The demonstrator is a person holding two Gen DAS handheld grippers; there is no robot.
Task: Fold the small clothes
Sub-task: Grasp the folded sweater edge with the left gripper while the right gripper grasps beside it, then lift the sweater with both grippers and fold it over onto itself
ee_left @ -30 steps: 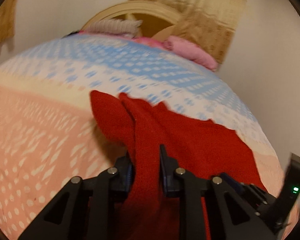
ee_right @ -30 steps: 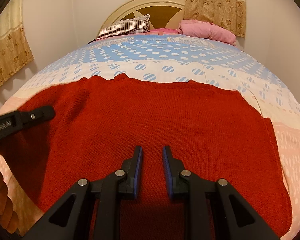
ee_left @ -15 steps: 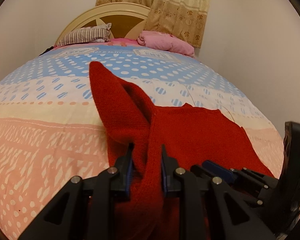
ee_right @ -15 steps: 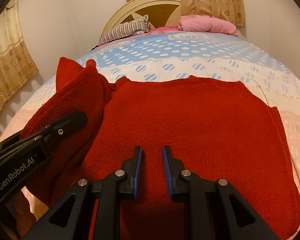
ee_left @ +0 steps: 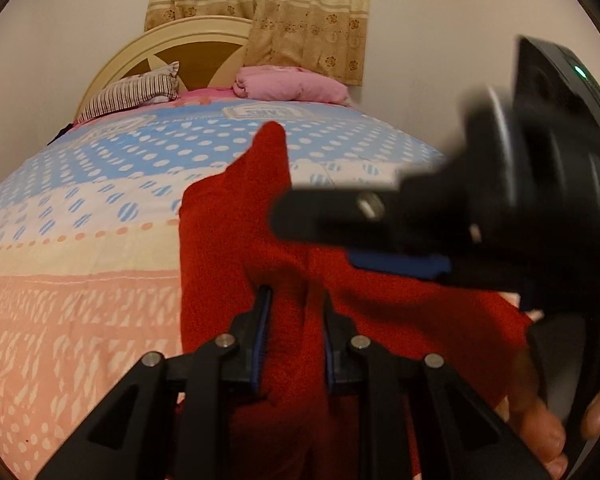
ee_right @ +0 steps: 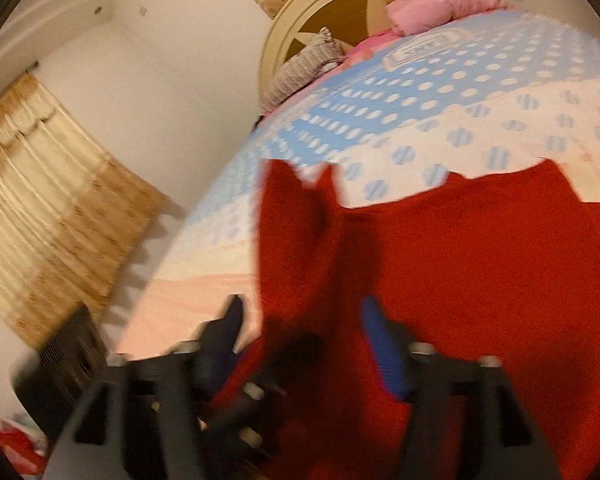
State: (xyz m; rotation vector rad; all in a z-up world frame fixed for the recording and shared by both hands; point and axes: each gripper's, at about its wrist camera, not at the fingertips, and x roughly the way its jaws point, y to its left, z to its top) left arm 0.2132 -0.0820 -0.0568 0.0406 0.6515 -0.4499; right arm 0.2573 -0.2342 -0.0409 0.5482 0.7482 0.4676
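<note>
Left wrist view: the left gripper point(ee_left: 294, 344) pinches a raised fold of the red knitted sweater point(ee_left: 236, 240) above the dotted bedspread point(ee_left: 80, 200); a striped pillow point(ee_left: 134, 94) and pink pillow point(ee_left: 292, 86) lie before the rounded headboard point(ee_left: 188, 38). Right wrist view: the right gripper point(ee_right: 304, 344), jaws opening, straddles lifted sweater cloth unpressed; beige curtain point(ee_right: 48, 200) hangs left.

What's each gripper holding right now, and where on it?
The left gripper pinches a bunched fold of the red sweater. The right gripper grips nothing; its jaws are opening, red fabric between them.
</note>
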